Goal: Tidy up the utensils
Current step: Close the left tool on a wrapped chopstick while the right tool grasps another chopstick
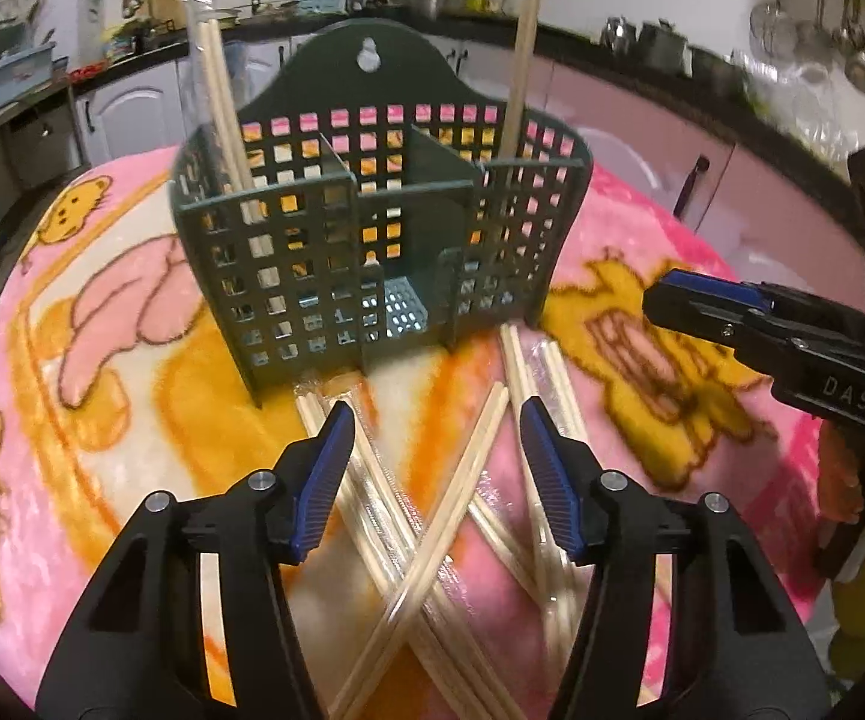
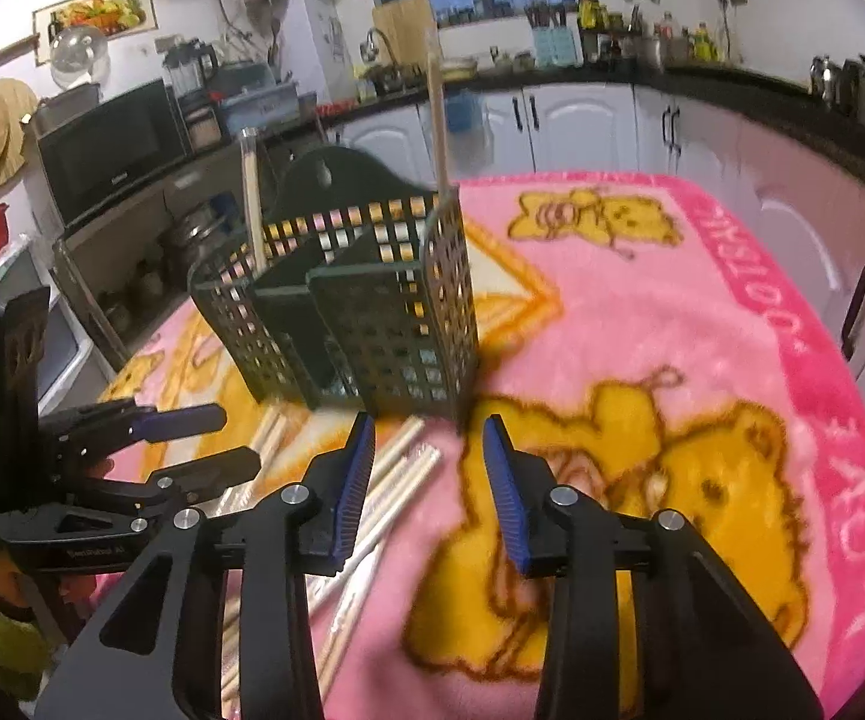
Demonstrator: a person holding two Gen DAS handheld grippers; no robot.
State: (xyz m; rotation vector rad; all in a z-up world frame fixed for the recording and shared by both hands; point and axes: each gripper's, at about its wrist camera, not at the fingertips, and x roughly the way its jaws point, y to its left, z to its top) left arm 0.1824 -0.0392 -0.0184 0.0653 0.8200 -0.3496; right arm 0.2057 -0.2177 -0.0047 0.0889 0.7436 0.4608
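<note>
Left wrist | one holder (image 1: pixel 336 252) (three compartments) | two chopstick pairs standing | left gripper (image 1: pixel 437 417), right gripper (image 2: pixel 426 438) spread

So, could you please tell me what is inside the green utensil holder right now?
Wrapped chopsticks stand in the green utensil holder's left compartment, one pair in the right. The middle looks empty; the lattice walls partly hide their lower ends.

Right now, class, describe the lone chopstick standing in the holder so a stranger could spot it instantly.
Find the dark green lattice holder on the pink cartoon blanket. In the left wrist view, its right compartment holds a single upright chopstick, bare wood. The sticks in the left compartment stand together beside clear wrapping.
</note>
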